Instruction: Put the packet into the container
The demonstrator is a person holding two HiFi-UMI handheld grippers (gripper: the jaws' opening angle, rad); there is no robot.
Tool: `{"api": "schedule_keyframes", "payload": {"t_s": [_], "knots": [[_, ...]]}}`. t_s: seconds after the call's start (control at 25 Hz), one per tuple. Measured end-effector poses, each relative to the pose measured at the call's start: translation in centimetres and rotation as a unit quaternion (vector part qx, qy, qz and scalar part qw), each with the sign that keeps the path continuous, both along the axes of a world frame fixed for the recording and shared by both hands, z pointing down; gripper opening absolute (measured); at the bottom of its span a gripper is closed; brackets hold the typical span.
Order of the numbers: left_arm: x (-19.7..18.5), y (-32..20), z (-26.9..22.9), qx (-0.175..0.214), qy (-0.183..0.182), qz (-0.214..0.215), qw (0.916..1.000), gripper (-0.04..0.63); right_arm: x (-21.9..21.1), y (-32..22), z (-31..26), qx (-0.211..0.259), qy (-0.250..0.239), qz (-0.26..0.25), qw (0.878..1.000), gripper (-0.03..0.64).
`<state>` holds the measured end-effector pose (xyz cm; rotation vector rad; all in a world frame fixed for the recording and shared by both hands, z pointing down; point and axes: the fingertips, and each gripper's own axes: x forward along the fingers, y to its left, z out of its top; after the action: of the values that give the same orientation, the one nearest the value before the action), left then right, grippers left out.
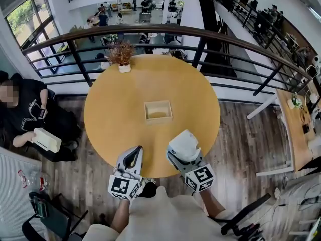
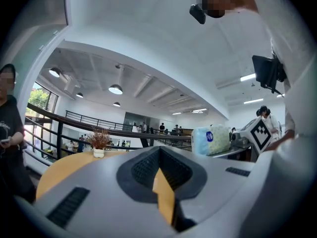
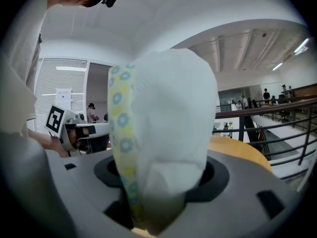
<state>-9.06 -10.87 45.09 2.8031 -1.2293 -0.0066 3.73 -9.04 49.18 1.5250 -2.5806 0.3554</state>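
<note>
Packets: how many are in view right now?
1. The packet is gripped in the right gripper, over the table's near edge. None shows in the container or elsewhere on the table.

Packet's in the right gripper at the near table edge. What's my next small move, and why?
Probably carry the right gripper forward until the packet hangs over the container. The jaws are clamped on the packet, and the open wooden container sits at the middle of the table, farther out than the gripper, so letting go here would likely miss it.
</note>
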Motion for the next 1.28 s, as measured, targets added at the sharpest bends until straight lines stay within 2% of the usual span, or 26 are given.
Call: {"api": "schedule_keyframes", "payload": {"t_s": [0.4,0.64,0.96,1.28], "knots": [[-1.5,-5.1,1.7,-0.015,-0.001,0.01,0.9998,0.005,-1.3,-4.4,0.2,-0.002,0.015,0.013,1.0,0.302],[-0.8,-6.2,1.8,-0.017,-0.012,0.005,0.9998,0.005,-0.2,-5.2,0.2,-0.005,0.006,0.016,1.0,0.302],[1.2,-6.8,1.7,-0.029,-0.014,-0.019,0.9993,0.005,2.2,-6.6,-0.2,-0.002,-0.012,-0.005,1.0,0.302],[2.0,-7.8,2.1,-0.039,-0.021,-0.035,0.9984,0.006,3.8,-9.2,1.1,-0.025,-0.014,-0.012,1.0,0.302]]}}
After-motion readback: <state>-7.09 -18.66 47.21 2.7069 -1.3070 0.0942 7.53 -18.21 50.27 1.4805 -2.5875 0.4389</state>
